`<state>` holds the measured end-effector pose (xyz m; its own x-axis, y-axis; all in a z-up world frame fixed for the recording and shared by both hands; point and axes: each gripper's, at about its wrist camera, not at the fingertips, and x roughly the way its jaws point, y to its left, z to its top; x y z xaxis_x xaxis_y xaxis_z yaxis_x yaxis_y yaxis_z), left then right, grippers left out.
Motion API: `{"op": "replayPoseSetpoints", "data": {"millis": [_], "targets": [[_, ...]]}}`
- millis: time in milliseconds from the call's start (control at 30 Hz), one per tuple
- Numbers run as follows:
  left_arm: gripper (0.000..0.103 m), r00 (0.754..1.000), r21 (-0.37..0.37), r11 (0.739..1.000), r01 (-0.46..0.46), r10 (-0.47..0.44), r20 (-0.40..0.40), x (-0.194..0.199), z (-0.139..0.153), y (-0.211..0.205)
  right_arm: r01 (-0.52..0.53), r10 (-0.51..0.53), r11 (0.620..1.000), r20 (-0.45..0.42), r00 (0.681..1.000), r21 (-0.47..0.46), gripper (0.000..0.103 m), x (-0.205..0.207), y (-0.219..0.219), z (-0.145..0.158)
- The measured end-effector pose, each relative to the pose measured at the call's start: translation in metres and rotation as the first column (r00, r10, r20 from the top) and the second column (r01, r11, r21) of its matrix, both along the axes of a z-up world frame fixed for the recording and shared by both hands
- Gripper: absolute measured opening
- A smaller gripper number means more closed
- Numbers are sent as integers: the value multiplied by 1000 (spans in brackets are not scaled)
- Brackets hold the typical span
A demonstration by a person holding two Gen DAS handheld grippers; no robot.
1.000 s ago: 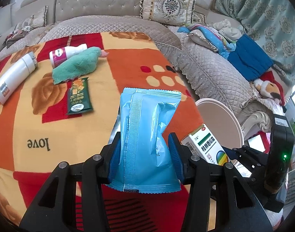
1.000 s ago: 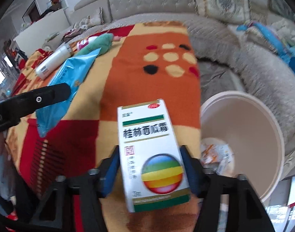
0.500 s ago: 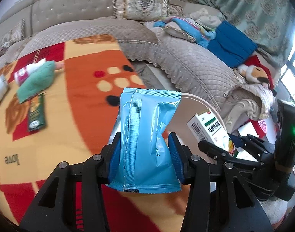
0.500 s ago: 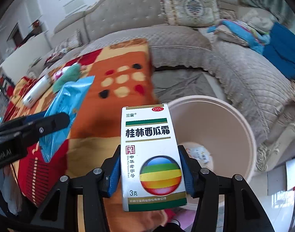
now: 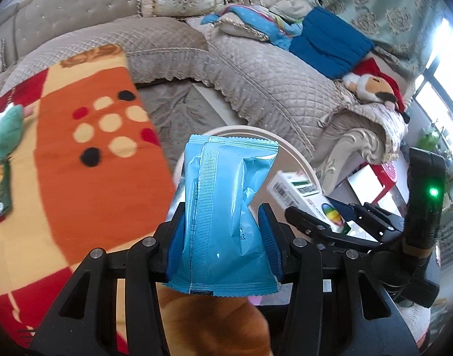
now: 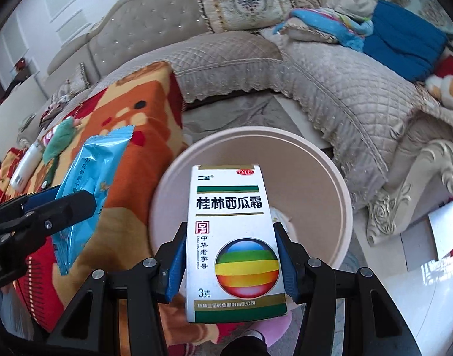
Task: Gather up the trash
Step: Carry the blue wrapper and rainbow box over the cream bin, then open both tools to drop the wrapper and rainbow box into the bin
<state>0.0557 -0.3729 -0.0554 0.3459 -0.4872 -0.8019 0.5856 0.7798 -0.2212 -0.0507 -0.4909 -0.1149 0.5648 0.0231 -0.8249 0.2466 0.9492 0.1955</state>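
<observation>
Right wrist view: right tool [image 6: 231,255] clamps a white medicine box [image 6: 234,243] with rainbow globe, over the beige bin [image 6: 343,204]; left tool [image 5: 223,237] clamps a crinkled blue packet [image 5: 226,222].

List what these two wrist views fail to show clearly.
- Contents of the round beige plastic bin: right wrist view, mostly hidden behind the white medicine box.
- Blue foil packet front print: left wrist view shows only its seamed back.
- Dark green wrapper: left wrist view, cut off by the frame edge, blurred.
</observation>
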Motion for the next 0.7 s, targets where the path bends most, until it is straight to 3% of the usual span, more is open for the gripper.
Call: {"op": "replayPoseSetpoints", "data": {"millis": [267, 400, 700], "targets": [[46, 999, 2, 1000, 9, -9, -42, 7, -11, -15, 28, -28, 1000, -20, 999, 7, 52, 4, -12, -13], [55, 997, -18, 1000, 18, -19, -75, 10, -15, -12, 56, -55, 998, -24, 998, 19, 52, 3, -17, -16], [61, 996, -43, 999, 13, -16, -91, 12, -15, -8, 73, -72, 997, -48, 996, 34, 53, -3, -21, -20]]}}
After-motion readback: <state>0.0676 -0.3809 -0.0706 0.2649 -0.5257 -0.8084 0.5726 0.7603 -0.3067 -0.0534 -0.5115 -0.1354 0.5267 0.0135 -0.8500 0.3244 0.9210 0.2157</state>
